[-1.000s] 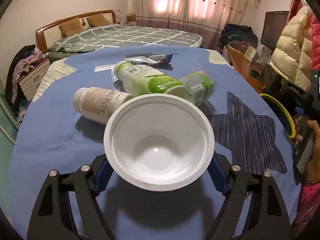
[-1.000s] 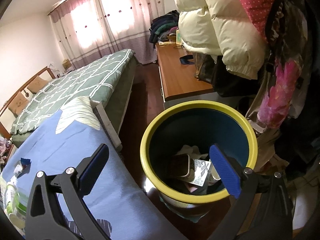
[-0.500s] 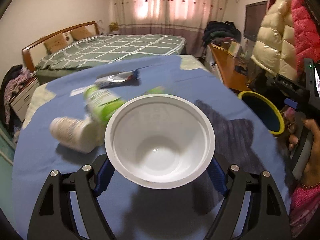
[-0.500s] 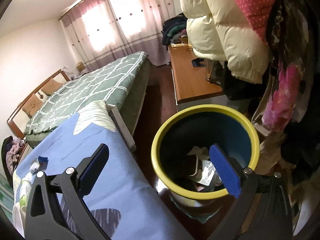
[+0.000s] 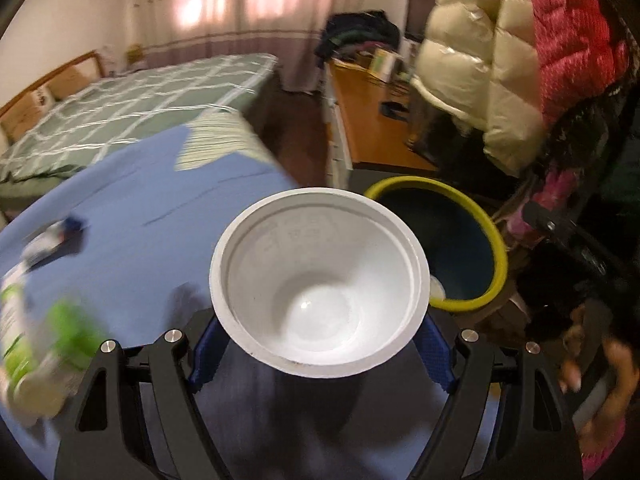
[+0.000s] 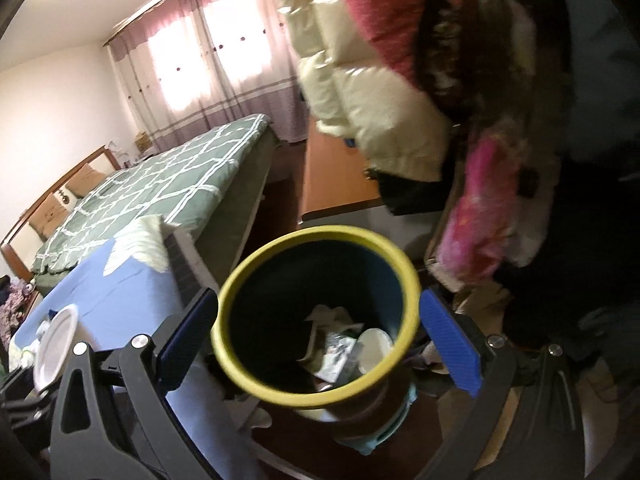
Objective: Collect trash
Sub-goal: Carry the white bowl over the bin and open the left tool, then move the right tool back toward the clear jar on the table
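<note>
My left gripper [image 5: 320, 354] is shut on a white plastic bowl [image 5: 320, 280], held above the blue-covered table [image 5: 160, 208], its mouth facing the camera. The bowl also shows at the left edge of the right wrist view [image 6: 56, 344]. A blue bin with a yellow rim [image 5: 472, 240] stands just right of the bowl, past the table's edge. In the right wrist view my right gripper [image 6: 316, 344] is open, its fingers on either side of the bin [image 6: 256, 384], which holds paper and wrappers [image 6: 344, 348].
Green-labelled bottles [image 5: 24, 336] and a wrapper [image 5: 52, 236] lie on the table at the left, blurred. A bed [image 5: 140, 96] stands behind, a wooden desk [image 5: 376, 120] beyond the bin. Puffy jackets [image 5: 520, 60] hang at the right.
My left gripper has swung right with the bowl, from over the bottles towards the bin. The right gripper has moved closer to the bin, which now fills the gap between its fingers.
</note>
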